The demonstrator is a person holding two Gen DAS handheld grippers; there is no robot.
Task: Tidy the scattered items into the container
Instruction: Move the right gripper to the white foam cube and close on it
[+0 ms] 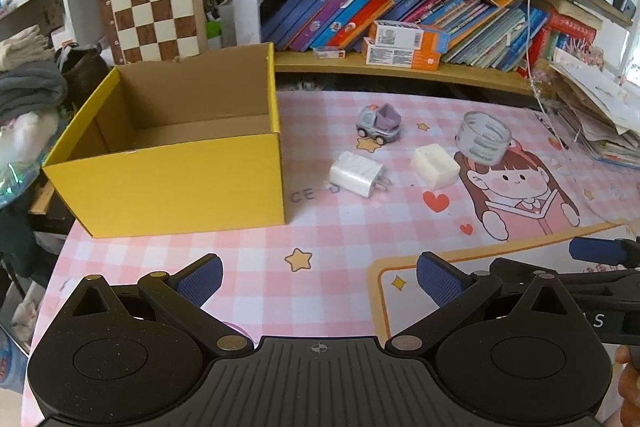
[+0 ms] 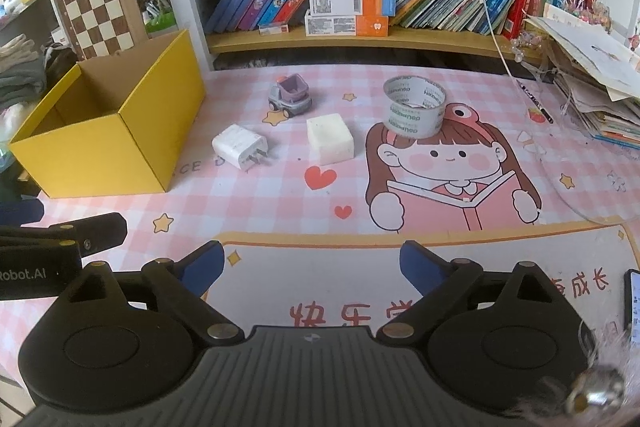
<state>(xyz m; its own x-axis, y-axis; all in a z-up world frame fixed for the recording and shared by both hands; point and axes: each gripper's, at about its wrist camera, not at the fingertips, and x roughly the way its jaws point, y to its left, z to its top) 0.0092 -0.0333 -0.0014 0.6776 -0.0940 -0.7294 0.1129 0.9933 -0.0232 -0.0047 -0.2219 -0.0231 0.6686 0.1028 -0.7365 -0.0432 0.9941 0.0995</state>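
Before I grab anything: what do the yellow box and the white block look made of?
Yellow box: looks like cardboard, matte yellow outside and bare brown inside, with thin folded walls. White block: unclear; a dull, slightly rough off-white surface with soft edges suggests foam, soap or an eraser.

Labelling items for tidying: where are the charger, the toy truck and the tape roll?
charger (image 2: 239, 146): right wrist view, top face.
toy truck (image 2: 291, 98): right wrist view, its body.
tape roll (image 2: 412, 117): right wrist view, outer wall.
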